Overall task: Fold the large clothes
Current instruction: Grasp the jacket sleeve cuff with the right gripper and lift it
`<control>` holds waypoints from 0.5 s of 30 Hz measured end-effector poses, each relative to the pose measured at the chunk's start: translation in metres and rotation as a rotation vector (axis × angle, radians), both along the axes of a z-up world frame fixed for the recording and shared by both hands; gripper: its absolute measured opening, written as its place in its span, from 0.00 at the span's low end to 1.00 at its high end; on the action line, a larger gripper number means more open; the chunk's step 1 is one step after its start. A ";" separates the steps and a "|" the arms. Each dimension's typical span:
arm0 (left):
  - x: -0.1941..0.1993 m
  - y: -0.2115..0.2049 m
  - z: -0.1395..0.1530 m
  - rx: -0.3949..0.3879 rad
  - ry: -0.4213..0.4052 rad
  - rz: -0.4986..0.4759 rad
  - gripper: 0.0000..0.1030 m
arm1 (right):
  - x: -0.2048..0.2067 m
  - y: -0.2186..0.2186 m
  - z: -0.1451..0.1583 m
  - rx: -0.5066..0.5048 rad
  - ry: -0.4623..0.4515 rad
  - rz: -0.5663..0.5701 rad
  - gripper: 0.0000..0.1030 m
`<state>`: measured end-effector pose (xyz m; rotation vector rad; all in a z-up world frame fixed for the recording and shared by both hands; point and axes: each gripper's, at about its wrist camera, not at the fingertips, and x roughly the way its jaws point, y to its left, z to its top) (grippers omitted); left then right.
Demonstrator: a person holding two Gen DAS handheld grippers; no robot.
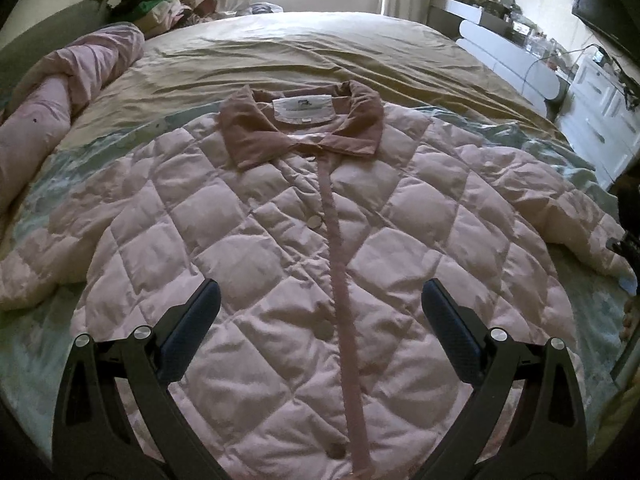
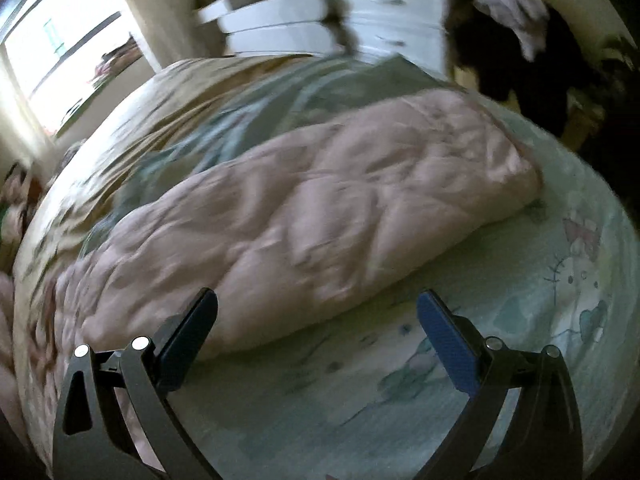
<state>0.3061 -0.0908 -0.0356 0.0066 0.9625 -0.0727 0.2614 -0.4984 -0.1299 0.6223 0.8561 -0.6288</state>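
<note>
Here, pink quilted jacket (image 1: 304, 240) flat on bed (image 1: 280, 52), white drawers (image 1: 600, 120) beside

1. We see the jacket (image 1: 304, 248) lying flat on the bed (image 1: 312, 52), collar (image 1: 300, 124) at the far end.
2. A rolled duvet (image 1: 60, 108) lies left of it.
3. Drawers (image 1: 600, 120) stand right of the bed.

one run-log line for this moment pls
stage: pre-fold | pink quilted jacket flat, front up, on bed | left gripper open above hem | right gripper open beside sleeve, view blurred
</note>
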 end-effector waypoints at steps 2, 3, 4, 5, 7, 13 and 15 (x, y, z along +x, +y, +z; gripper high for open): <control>0.005 0.003 -0.002 0.008 -0.001 0.004 0.91 | -0.003 -0.018 -0.009 0.039 -0.002 -0.060 0.96; 0.008 0.004 -0.003 0.012 -0.001 0.011 0.91 | -0.005 -0.028 -0.014 0.076 -0.009 -0.092 0.96; 0.011 0.007 -0.004 0.012 0.003 0.016 0.91 | -0.007 -0.035 -0.017 0.100 -0.014 -0.113 0.96; 0.013 0.009 -0.005 0.013 0.004 0.021 0.91 | -0.008 -0.044 -0.021 0.131 -0.023 -0.137 0.96; 0.017 0.013 -0.006 0.016 0.006 0.031 0.91 | -0.009 -0.057 -0.026 0.159 -0.048 -0.167 0.96; 0.028 0.021 -0.007 0.019 0.017 0.056 0.91 | -0.011 -0.096 -0.037 0.222 -0.135 -0.266 0.88; 0.029 0.021 -0.006 0.019 0.015 0.059 0.91 | -0.014 -0.108 -0.041 0.243 -0.171 -0.314 0.60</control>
